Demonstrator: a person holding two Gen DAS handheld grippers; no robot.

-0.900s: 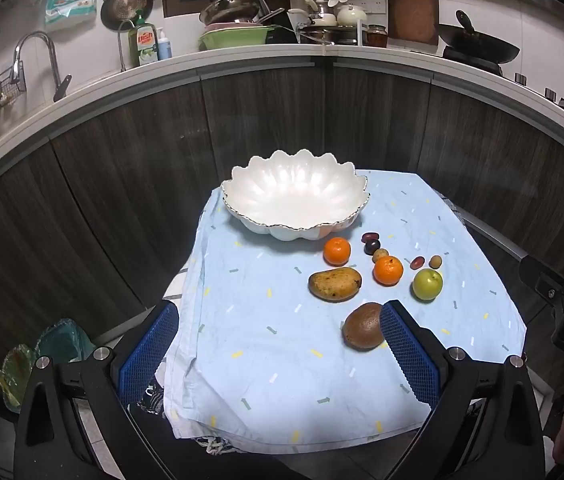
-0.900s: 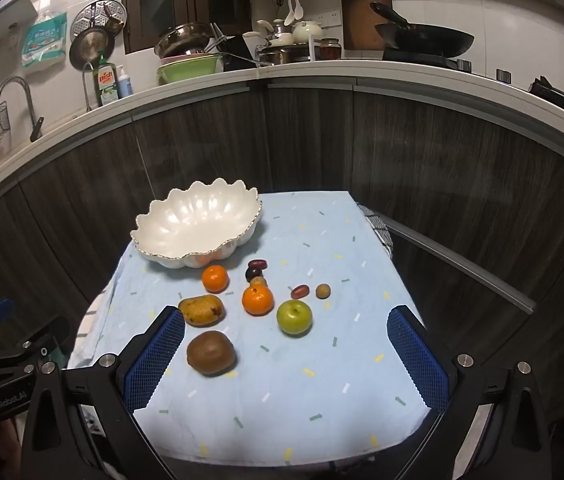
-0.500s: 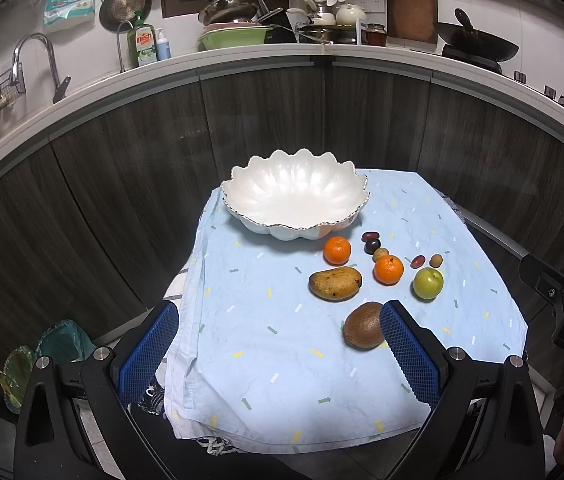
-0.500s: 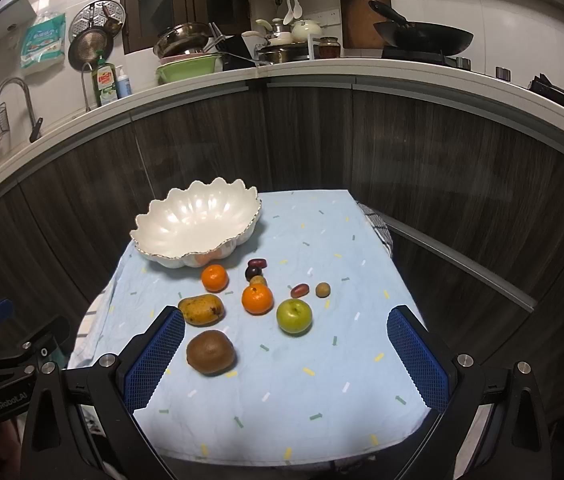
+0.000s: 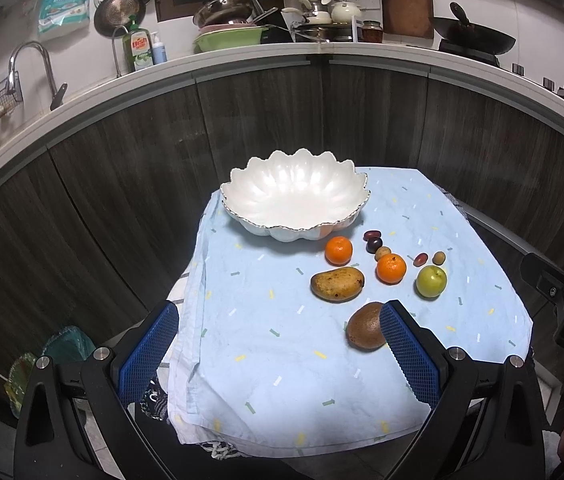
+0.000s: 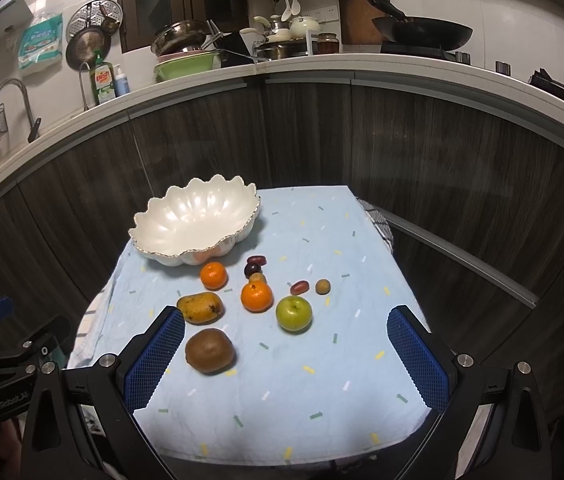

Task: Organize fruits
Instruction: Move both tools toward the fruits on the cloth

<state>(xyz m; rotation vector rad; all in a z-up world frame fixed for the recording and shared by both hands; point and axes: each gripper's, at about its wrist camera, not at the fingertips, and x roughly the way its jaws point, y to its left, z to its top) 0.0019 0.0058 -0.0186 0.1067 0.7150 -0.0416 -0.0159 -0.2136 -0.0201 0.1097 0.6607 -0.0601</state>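
Pearly white and scalloped, the bowl point(image 5: 296, 200) sits empty at the far side of the small counter point(image 5: 282, 380), on a pale blue cloth flecked with confetti marks. All the fruit still lies on that cloth in front of the bowl: two oranges point(image 6: 213, 275), a speckled mango point(image 6: 200, 307), a green apple point(image 6: 294, 313), a brown kiwi point(image 6: 209, 350) nearest the edge, and a few small dark and tan pieces point(image 6: 256, 265) that look like grapes or dates, though they are too small to name surely. They cluster just beside the bowl, probably laid out so each can be lifted in with a short move.

The left tongs point(image 5: 277, 354) hang released, jaws spread wide with nothing between them, angled down over bare cloth. The right tongs point(image 6: 286, 354) are likewise spread wide and empty, tilted toward the kiwi and apple. Sorting has not yet begun, I judge; the kiwi seems the easiest first pick.
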